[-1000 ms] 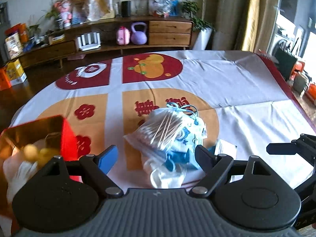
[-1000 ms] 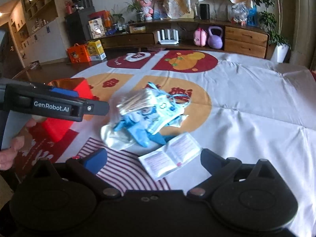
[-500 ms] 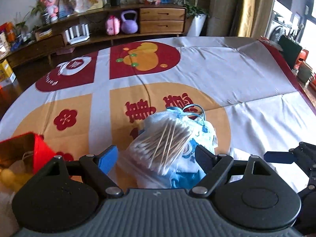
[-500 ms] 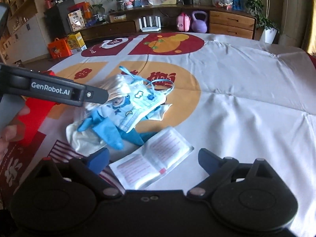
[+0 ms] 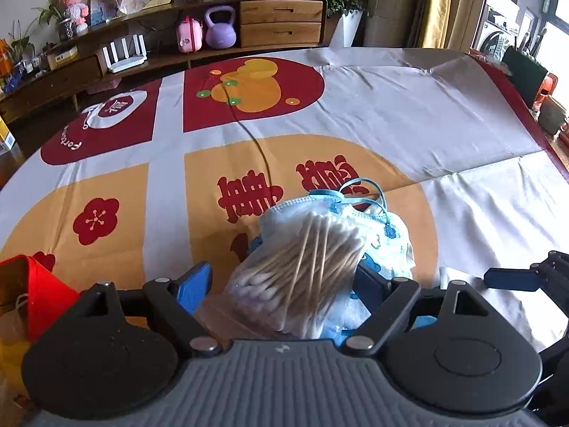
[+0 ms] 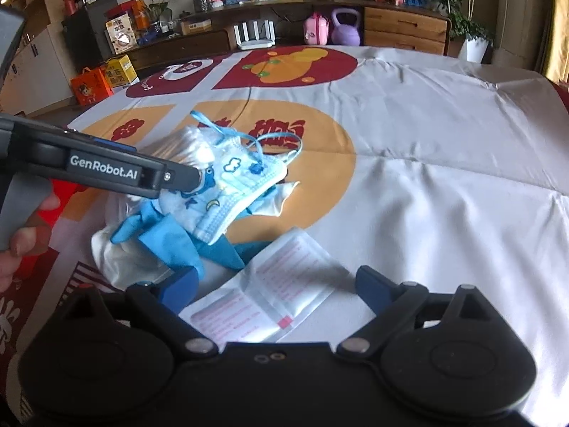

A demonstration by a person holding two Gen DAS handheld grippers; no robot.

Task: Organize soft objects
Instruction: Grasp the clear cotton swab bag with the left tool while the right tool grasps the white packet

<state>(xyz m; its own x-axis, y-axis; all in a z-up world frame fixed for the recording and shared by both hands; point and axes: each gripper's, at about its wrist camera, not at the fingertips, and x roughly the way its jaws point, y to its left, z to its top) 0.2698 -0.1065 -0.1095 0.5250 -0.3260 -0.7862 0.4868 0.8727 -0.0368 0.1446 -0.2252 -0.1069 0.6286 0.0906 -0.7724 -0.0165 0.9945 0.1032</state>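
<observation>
The left gripper [image 5: 281, 281] has its jaws open around the bag of cotton swabs [image 5: 302, 267]. The right gripper [image 6: 274, 284] has its jaws open over the flat packet [image 6: 263, 299], near the face masks [image 6: 234, 185].

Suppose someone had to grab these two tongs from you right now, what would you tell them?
Left tongs: open, straddling the bag of cotton swabs on top of the pile; not closed on it yet.
Right tongs: open, empty, over the flat white packet.
Pile: the swabs lie on a printed face mask, with blue gloves underneath, all on the tablecloth.
Red box at the left already holds a few things.
Left to do: grip the swabs, then sort the rest.
</observation>
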